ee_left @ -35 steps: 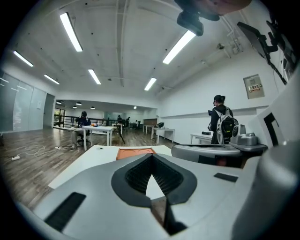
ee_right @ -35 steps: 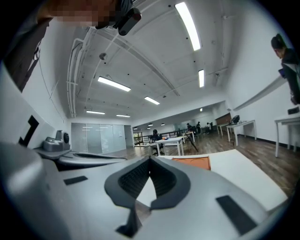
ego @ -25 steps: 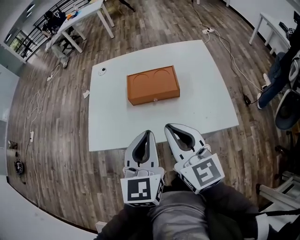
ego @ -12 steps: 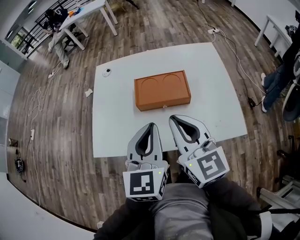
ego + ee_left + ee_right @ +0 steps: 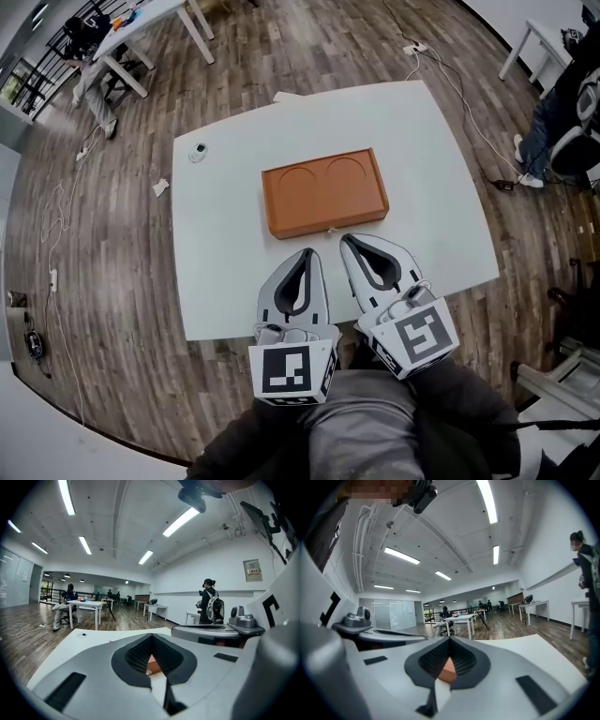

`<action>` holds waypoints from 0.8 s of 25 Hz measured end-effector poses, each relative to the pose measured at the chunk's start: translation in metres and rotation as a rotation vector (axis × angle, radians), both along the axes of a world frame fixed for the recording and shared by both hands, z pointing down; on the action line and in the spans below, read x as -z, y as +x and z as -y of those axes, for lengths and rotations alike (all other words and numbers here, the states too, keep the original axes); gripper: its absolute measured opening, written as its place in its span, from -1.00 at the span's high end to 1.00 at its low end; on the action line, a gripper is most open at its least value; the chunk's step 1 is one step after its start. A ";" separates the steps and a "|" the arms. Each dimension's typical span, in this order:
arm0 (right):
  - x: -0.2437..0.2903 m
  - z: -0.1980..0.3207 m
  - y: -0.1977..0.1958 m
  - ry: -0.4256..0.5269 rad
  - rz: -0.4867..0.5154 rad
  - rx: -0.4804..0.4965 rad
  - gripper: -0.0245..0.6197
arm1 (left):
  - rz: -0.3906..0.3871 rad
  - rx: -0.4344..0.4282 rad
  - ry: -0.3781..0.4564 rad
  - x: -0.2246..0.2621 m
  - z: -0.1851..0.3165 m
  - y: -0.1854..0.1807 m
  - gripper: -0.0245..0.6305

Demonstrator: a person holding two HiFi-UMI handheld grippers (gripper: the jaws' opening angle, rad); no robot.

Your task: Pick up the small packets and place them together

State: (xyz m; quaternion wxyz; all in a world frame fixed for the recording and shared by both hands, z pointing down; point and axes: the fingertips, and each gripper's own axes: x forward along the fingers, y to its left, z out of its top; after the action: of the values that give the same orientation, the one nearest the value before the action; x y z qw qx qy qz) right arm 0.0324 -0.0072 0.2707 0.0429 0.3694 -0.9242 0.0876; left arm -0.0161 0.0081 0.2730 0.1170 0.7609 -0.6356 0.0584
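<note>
At the near edge of the tabletop [image 5: 225, 253], left claw [image 5: 305, 254] and right claw [image 5: 348, 240] hover closed, empty; they should open before the orange box [image 5: 323, 190].

Orange box [image 5: 324, 192]: closed, contents hidden; in both gripper views only a sliver of it shows through the opening behind the jaws. Small round item [image 5: 197, 151] near the far left corner of the white table [image 5: 234, 272]: too small to identify. Person [image 5: 548, 131] at the right edge and far table [image 5: 141, 21] at top left: both cut off by the frame, and the things on that table are too small to tell.
</note>
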 end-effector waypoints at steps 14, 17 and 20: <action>0.012 0.081 -0.074 0.037 -0.035 -0.026 0.91 | -0.052 -0.061 0.005 -0.002 0.073 -0.060 0.93; 0.021 0.089 -0.082 0.047 -0.042 -0.020 0.91 | -0.060 -0.062 0.025 0.010 0.085 -0.066 0.93; 0.023 0.096 -0.087 0.049 -0.051 -0.008 0.91 | -0.064 -0.057 0.018 0.010 0.091 -0.069 0.93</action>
State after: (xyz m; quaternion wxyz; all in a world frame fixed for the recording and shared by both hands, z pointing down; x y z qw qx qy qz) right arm -0.0542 -0.1036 0.2477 0.0571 0.3762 -0.9231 0.0557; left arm -0.0854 -0.0828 0.2634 0.1285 0.7813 -0.6100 0.0317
